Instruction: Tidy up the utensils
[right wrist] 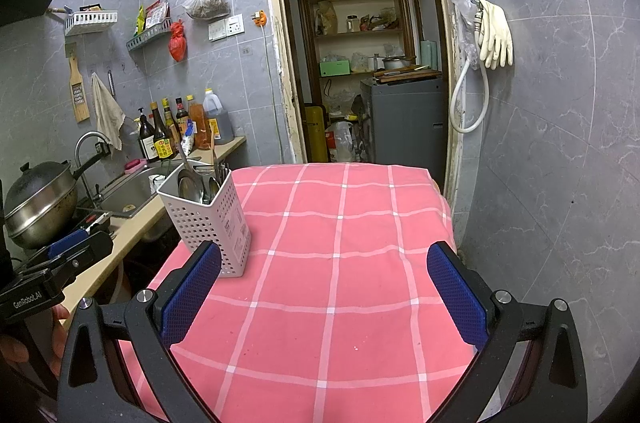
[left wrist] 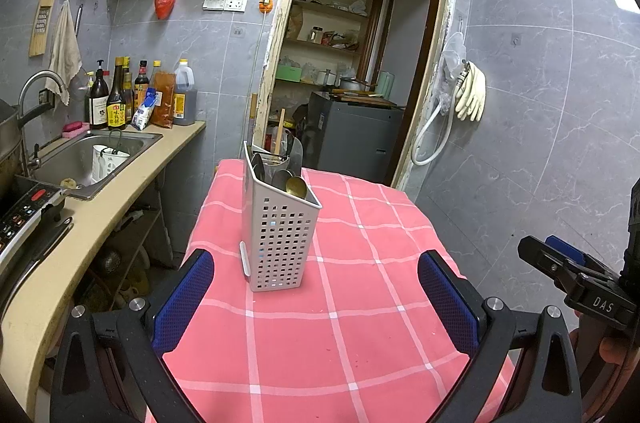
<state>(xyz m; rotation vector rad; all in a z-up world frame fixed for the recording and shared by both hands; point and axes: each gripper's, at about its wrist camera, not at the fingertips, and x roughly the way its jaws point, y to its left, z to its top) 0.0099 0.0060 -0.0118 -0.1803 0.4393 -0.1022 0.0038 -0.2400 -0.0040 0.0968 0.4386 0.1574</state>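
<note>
A white perforated utensil holder (left wrist: 280,235) stands upright on the pink checked tablecloth (left wrist: 340,335). It holds several spoons, a brass spoon (left wrist: 297,186) and wooden chopsticks. My left gripper (left wrist: 316,287) is open and empty, just in front of the holder. In the right wrist view the holder (right wrist: 208,219) stands at the table's left edge, with metal spoons (right wrist: 190,185) in it. My right gripper (right wrist: 324,291) is open and empty, to the right of the holder over bare cloth. No loose utensil shows on the cloth.
A beige counter (left wrist: 120,199) with a steel sink (left wrist: 80,159), sauce bottles (left wrist: 120,99) and a wok (right wrist: 40,203) runs along the left. A doorway (left wrist: 360,63) to a pantry lies behind the table. Gloves (right wrist: 496,35) hang on the right wall.
</note>
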